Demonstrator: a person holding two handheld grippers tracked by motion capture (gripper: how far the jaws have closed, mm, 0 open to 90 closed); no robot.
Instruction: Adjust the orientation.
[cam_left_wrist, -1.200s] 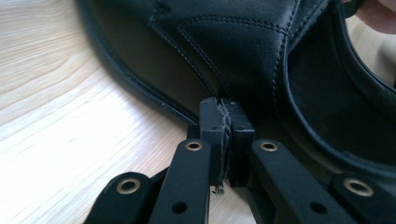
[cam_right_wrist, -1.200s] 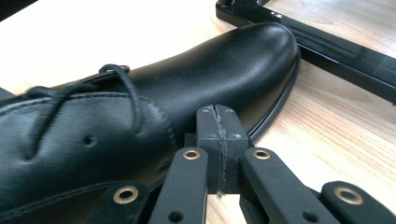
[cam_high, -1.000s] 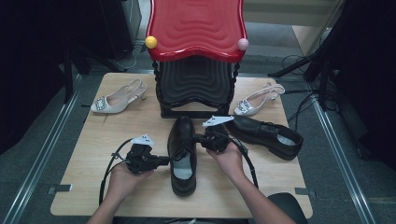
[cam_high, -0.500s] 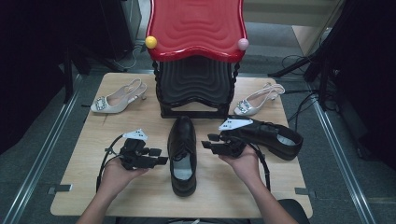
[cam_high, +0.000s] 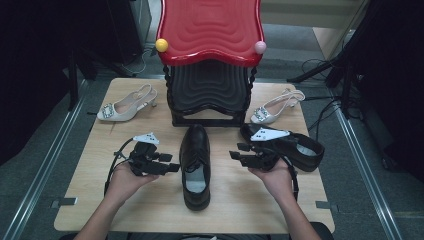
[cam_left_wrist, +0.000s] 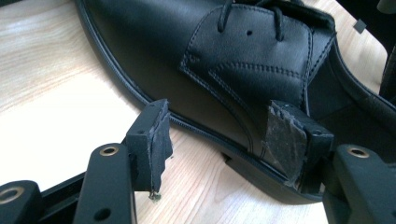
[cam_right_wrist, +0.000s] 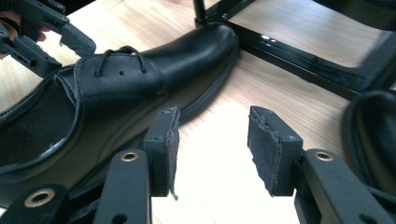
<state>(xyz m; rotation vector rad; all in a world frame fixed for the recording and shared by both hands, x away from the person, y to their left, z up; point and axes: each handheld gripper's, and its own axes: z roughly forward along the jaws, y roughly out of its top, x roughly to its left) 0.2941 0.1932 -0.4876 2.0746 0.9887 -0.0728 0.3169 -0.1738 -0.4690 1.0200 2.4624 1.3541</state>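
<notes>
A black lace-up dress shoe (cam_high: 196, 165) lies in the middle of the wooden table, toe toward the black rack (cam_high: 210, 95). My left gripper (cam_high: 169, 165) is open just left of this shoe, its jaws pointing at the shoe's side (cam_left_wrist: 243, 79) without gripping it. My right gripper (cam_high: 237, 152) is open to the right of the shoe (cam_right_wrist: 116, 93), apart from it, with bare table between its pads. A second black shoe (cam_high: 295, 147) lies behind the right hand.
A red wavy top (cam_high: 210, 27) caps the rack, with a yellow ball (cam_high: 161, 45) and a pink ball (cam_high: 260, 47) at its corners. White heeled sandals lie at back left (cam_high: 125, 106) and back right (cam_high: 275, 107). The rack's black base bar (cam_right_wrist: 299, 60) runs beyond the right gripper.
Both grippers have drawn outward from the middle shoe: the left one to the left, the right one to the right. The shoe stays where it was.
</notes>
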